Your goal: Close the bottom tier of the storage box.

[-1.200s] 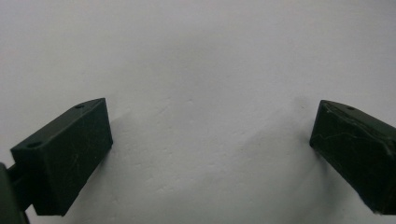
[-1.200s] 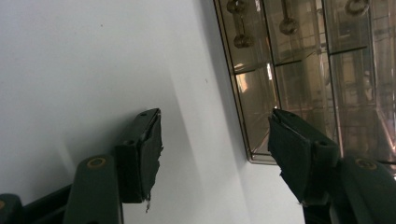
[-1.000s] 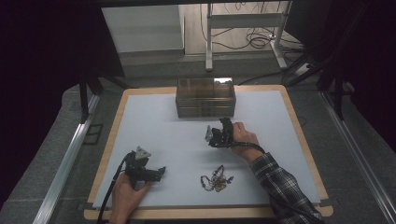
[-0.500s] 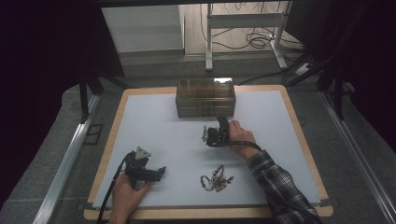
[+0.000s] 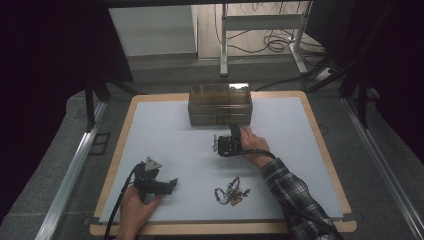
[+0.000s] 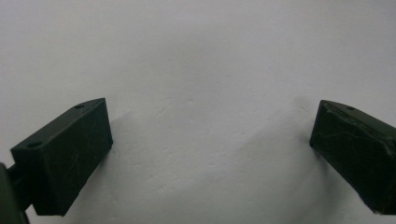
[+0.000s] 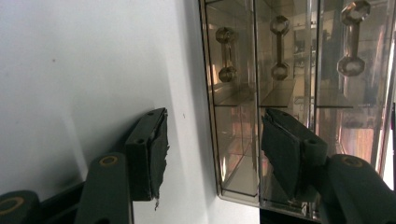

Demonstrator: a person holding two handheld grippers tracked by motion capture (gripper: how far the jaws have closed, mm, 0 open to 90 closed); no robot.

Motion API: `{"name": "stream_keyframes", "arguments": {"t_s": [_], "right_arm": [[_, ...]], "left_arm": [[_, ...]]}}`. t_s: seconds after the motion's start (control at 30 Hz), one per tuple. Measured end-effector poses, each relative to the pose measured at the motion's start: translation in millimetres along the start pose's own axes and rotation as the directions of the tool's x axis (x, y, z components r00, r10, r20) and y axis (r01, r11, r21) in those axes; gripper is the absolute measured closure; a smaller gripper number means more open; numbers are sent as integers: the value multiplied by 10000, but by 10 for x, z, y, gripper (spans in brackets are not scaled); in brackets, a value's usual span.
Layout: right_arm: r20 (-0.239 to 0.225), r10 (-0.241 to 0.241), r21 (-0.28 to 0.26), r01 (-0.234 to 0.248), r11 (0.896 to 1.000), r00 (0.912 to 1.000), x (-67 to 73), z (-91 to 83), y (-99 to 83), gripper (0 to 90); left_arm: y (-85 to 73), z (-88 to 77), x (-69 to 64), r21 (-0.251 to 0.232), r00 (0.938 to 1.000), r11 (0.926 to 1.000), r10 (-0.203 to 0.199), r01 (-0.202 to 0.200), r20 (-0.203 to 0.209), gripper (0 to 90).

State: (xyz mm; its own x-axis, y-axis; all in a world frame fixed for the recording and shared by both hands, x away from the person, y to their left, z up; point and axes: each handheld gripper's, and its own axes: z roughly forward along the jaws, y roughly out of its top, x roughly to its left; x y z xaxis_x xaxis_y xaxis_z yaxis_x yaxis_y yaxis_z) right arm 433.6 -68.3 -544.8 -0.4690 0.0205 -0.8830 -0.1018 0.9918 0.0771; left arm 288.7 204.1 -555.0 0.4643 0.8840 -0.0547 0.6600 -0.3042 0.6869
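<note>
A clear brown drawer box (image 5: 220, 104) stands at the far middle of the white mat (image 5: 165, 130). My right gripper (image 5: 232, 130) is just in front of it, turned on its side and aimed at the drawer fronts. Its jaws (image 7: 212, 149) are half apart and have just been closing, with nothing between them. The box's three drawers (image 7: 280, 93) show dumbbell-shaped handles (image 7: 226, 53). My left gripper (image 5: 172, 185) rests low at the mat's near left. It is open (image 6: 210, 144) over bare mat. A tangle of jewellery (image 5: 231, 192) lies near the front middle.
The mat lies on a wooden board (image 5: 325, 145) ringed by grey padding. Metal rails (image 5: 70, 175) run along both sides. A table frame and cables (image 5: 270, 40) stand on the floor beyond the board.
My right hand and gripper have shifted slightly left and towards the drawer box. The left gripper and the jewellery have stayed put.
</note>
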Motion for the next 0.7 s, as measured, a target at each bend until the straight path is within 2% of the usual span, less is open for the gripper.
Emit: {"name": "stream_keyframes", "arguments": {"t_s": [0.17,0.23,0.27,0.7], "right_arm": [[145,-320,116,318,9994,9994,9,43,35,435],[129,-302,47,302,9995,9995,12,70,50,446],[163,-487,125,485,9987,9987,5,76,56,450],[254,-462,91,460,9989,9986,17,169,125,519]], "left_arm": [[0,0,0,-1,10000,10000,-1,1,0,0],[0,0,0,-2,10000,10000,-2,2,1,0],[0,0,0,-2,10000,10000,-2,2,1,0],[0,0,0,-2,10000,10000,0,0,1,0]]}}
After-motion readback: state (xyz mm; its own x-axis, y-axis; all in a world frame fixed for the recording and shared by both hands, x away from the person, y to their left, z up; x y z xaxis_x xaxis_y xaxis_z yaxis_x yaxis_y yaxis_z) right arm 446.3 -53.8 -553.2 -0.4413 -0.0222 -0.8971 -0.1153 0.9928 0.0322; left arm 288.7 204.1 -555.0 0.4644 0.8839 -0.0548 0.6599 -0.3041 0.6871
